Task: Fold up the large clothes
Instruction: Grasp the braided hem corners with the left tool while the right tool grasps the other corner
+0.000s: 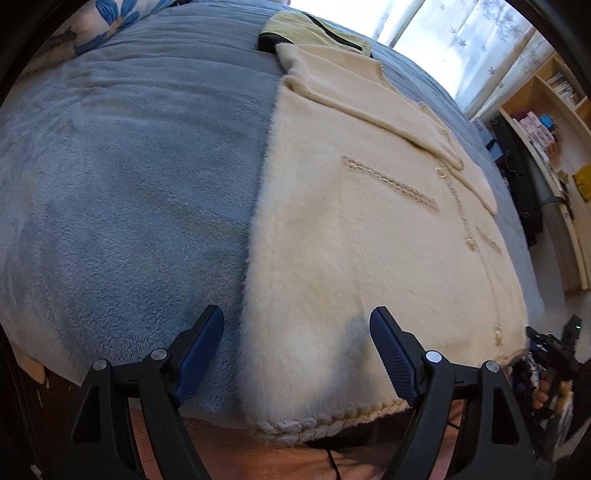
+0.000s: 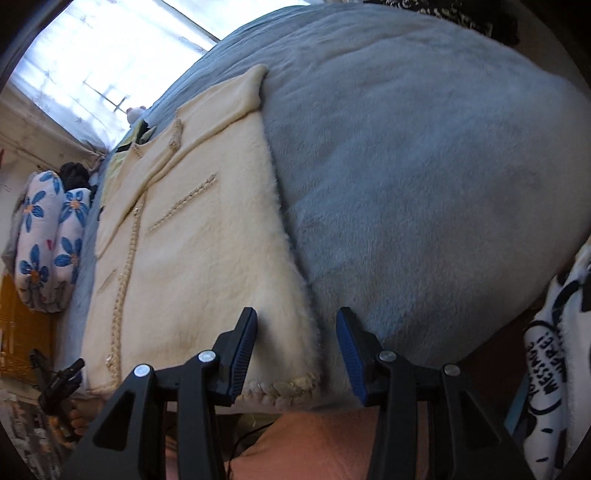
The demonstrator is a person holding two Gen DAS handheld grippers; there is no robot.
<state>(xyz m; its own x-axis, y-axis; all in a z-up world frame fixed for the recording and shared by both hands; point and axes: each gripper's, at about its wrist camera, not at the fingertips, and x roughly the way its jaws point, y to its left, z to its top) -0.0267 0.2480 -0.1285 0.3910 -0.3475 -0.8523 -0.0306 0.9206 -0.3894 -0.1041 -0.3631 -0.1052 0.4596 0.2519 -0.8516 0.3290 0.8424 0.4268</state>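
Left wrist: left hand-held gripper [image 1: 297, 349] agape, right hand-held gripper [image 2: 297, 334] agape, cardigan [image 1: 369, 229] hem partly hidden.

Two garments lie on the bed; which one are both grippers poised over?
The cream fuzzy cardigan with braided trim; its hem corners sit between both open grippers' fingers. The yellow-green garment lies at the far end.

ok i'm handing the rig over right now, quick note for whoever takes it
Left hand-held gripper: open, empty, over the near hem's left corner.
Right hand-held gripper: open, empty, over the near hem's right corner.
Cream fuzzy cardigan lies front up on the blue blanket, both sleeves already folded in across the front.
Left: grasp both hem corners and fold the bottom toward the collar. A folded yellow-green garment sits beyond it.
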